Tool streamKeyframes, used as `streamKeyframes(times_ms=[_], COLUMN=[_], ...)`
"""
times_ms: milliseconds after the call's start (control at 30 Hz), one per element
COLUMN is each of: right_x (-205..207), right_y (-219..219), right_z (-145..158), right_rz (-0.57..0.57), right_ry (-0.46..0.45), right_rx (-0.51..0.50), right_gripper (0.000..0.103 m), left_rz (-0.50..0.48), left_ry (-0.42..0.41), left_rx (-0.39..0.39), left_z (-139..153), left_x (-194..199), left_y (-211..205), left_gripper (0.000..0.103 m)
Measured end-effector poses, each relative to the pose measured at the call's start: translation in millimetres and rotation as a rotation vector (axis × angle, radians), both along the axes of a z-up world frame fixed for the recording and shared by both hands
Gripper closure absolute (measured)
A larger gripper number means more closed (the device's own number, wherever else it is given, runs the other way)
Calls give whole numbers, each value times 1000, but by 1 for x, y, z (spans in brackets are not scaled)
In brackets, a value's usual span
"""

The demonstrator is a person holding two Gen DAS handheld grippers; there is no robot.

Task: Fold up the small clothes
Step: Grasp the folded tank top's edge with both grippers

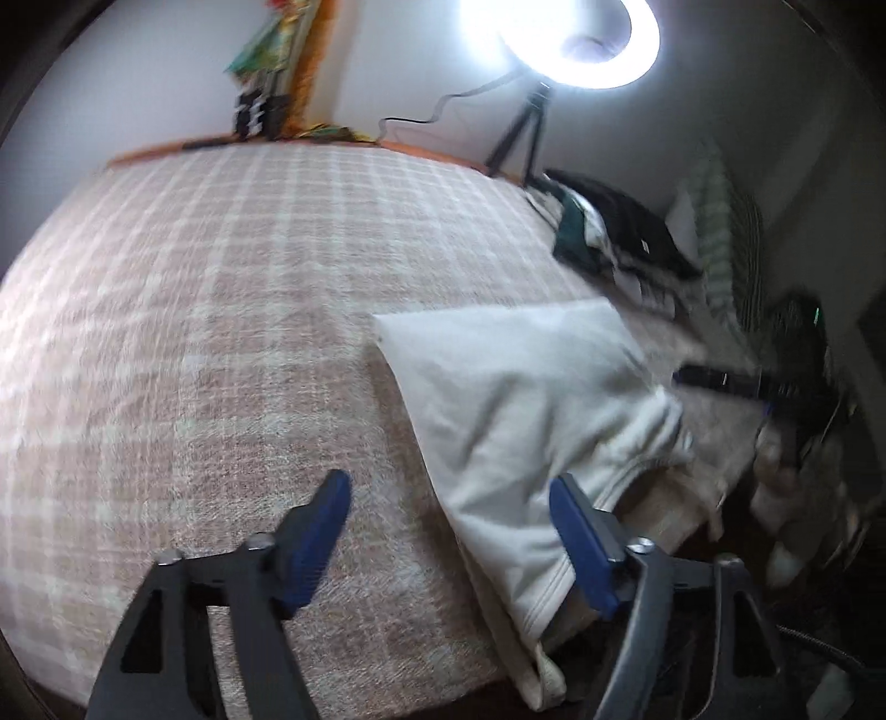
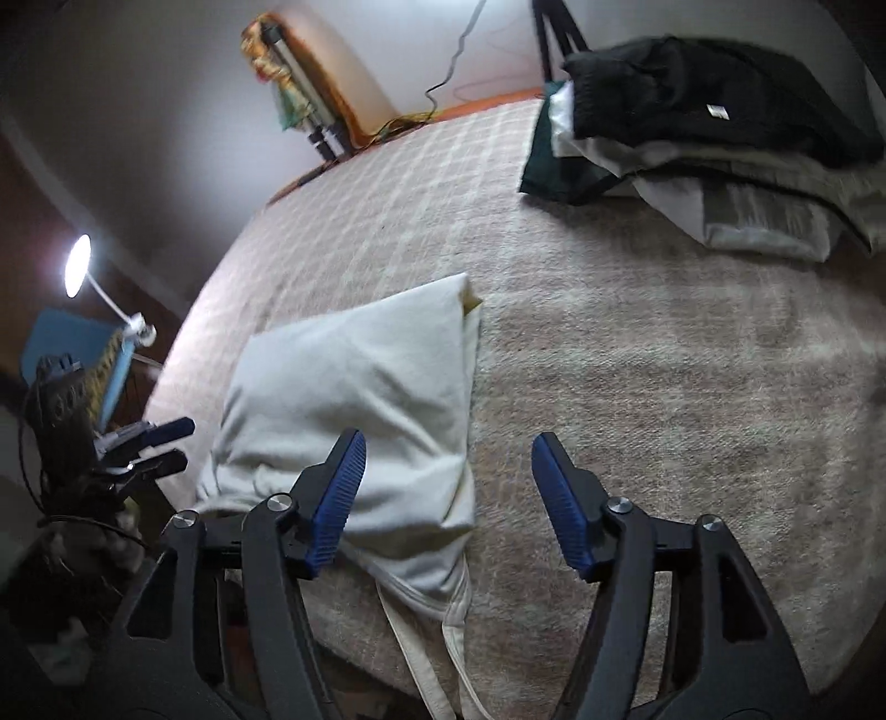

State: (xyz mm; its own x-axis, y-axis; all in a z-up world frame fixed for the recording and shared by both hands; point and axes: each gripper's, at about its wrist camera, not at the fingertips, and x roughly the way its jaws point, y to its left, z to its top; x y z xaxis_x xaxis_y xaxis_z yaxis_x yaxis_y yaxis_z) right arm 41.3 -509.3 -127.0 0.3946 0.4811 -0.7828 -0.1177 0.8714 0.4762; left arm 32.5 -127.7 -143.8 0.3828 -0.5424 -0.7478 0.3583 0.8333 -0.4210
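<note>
A cream garment (image 1: 515, 387) lies folded on the pink plaid blanket (image 1: 221, 310), and its lower hem hangs over the bed's near edge. My left gripper (image 1: 448, 487) stands open above the garment's left edge; its pads touch no cloth. In the right wrist view the same garment (image 2: 354, 365) lies left of centre. My right gripper (image 2: 448, 440) is open over the garment's right edge, its left finger above the cloth and its right finger above the blanket (image 2: 637, 360). Each view shows the other gripper at its side: the right gripper (image 1: 720, 382), the left gripper (image 2: 160, 443).
A pile of dark and light clothes (image 2: 692, 111) sits at the bed's far right, also visible as a pile (image 1: 609, 232) in the left wrist view. A lit ring light (image 1: 581, 39) on a tripod stands behind the bed. A desk lamp (image 2: 77, 266) glows at the left.
</note>
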Motion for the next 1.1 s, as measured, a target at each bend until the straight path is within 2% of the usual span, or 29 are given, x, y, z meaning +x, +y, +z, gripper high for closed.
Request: streamKeyframes(times_ms=[67,200,400,567,700,767,800,833,867,900,1000,1033,1067,1100], right_x=[5,13,24,37,47,49,51,52,51,50,41,38,37,36], right_y=[-3,-6,-14,-6,10,16,17,18,17,16,10,9,11,15], right_z=[-8,-20,-28,-38,-43,-41,-41,-42,-46,-47,-46,-46,-46,-45], right_rz=[-2,-6,5,26,56,60,59,54,43,38,43,41,43,42], right_ry=[31,68,86,100,107,95,98,111,131,135,140,141,146,143], right_rx=[26,64,184,285,324,307,311,318,320,319,325,322,308,270], right_gripper=[37,37,37,37,38,38,38,48,58,61,69,74,77,86], left_rz=[42,102,101,65,37,33,30,42,55,57,60,55,54,55], left_ry=[95,221,241,225,228,217,230,244,246,265,285,269,252,243], left_rx=[-92,-197,-270,-293,-321,-326,-325,-322,-324,-330,-343,-322,-299,-286], left_z=[-9,-29,-32,-34,-36,-35,-37,-39,-40,-42,-47,-46,-45,-43], left_x=[11,26,40,50,61,65,66,67,66,65,58,55,53,52], left_y=[9,19,14,-2,-20,-26,-29,-28,-25,-22,-15,-16,-17,-19], left_gripper=[25,25,26,26,26,27,40,52,56,65,76,81,82,84])
